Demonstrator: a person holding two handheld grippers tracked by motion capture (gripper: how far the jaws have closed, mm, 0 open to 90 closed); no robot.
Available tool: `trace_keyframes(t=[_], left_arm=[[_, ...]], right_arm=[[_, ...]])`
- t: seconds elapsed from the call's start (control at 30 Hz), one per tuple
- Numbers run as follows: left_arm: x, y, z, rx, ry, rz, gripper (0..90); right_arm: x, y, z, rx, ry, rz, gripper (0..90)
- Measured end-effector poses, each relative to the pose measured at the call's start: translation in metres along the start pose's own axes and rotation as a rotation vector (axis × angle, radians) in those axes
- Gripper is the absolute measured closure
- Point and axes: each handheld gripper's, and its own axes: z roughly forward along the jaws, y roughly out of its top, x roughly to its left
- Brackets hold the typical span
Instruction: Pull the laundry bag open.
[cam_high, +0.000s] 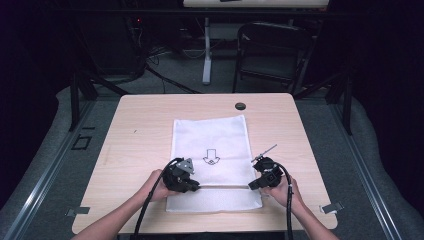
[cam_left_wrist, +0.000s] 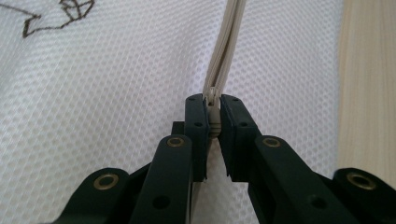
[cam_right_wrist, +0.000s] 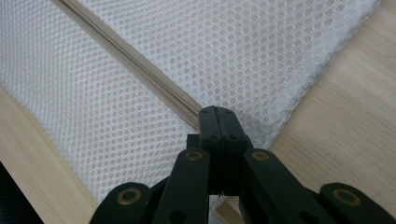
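A white mesh bag (cam_high: 210, 135) lies flat on the wooden table (cam_high: 140, 130), with a beige zipper (cam_high: 225, 186) running across its near end. My left gripper (cam_high: 196, 187) sits at the zipper's left part. In the left gripper view its jaws (cam_left_wrist: 213, 100) are shut on the small grey zipper pull (cam_left_wrist: 214, 123), and the zipper (cam_left_wrist: 229, 42) stretches away from them. My right gripper (cam_high: 251, 185) is at the bag's right edge. In the right gripper view it (cam_right_wrist: 215, 111) is shut on the zipper's end, where the zipper (cam_right_wrist: 135, 60) meets the mesh (cam_right_wrist: 233, 46).
A black arrow mark (cam_high: 211, 156) is printed on the bag's middle. A dark round grommet (cam_high: 240, 106) sits near the table's far edge. A folding chair (cam_high: 270, 50) and a white desk leg (cam_high: 206, 50) stand beyond the table. Metal clips (cam_high: 331, 207) mark the front corners.
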Motion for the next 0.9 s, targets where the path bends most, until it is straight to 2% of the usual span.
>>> trace_keyframes(t=[0.17, 0.23, 0.27, 0.3, 0.5, 0.57, 0.6, 0.63, 0.67, 0.7, 0.8, 0.9], left_arm=[[0.000, -0.004, -0.004, 0.000, 0.005, 0.001, 82.1], [0.000, -0.004, -0.005, -0.002, -0.005, 0.002, 82.1], [0.000, -0.004, -0.005, 0.010, 0.008, 0.007, 82.1], [0.001, -0.005, -0.005, -0.005, -0.008, 0.002, 82.1], [0.001, -0.007, -0.005, -0.004, -0.015, 0.006, 82.1], [0.001, -0.008, -0.006, -0.003, -0.019, 0.006, 82.2], [0.001, -0.008, -0.007, 0.008, -0.008, 0.014, 82.2], [0.002, -0.010, -0.008, 0.019, 0.000, 0.013, 82.1], [0.004, -0.013, -0.008, -0.005, -0.022, -0.004, 82.2], [0.004, -0.015, -0.009, 0.002, -0.019, -0.005, 82.1], [0.003, -0.017, -0.010, 0.015, -0.010, 0.000, 82.0], [0.005, -0.018, -0.011, 0.013, -0.019, 0.000, 81.9]], right_arm=[[0.001, 0.000, 0.000, 0.002, -0.004, 0.002, 90.0], [0.001, 0.000, 0.000, 0.002, -0.004, 0.003, 90.0], [0.001, 0.000, 0.000, 0.003, -0.005, 0.002, 90.0], [0.000, 0.000, 0.000, 0.001, -0.003, 0.003, 90.0], [0.000, 0.000, 0.000, -0.001, -0.004, 0.005, 90.0], [0.001, -0.001, 0.000, -0.009, 0.011, 0.015, 90.0], [0.000, -0.001, 0.000, -0.008, 0.010, 0.013, 90.0], [0.000, -0.001, 0.000, -0.006, 0.009, 0.016, 90.0], [0.000, -0.001, 0.000, -0.003, -0.002, 0.013, 90.0], [0.001, 0.000, 0.000, -0.007, 0.008, 0.015, 90.0], [-0.001, -0.001, 0.000, -0.004, 0.002, 0.013, 90.0], [0.000, -0.001, 0.000, -0.006, 0.000, 0.016, 90.0]])
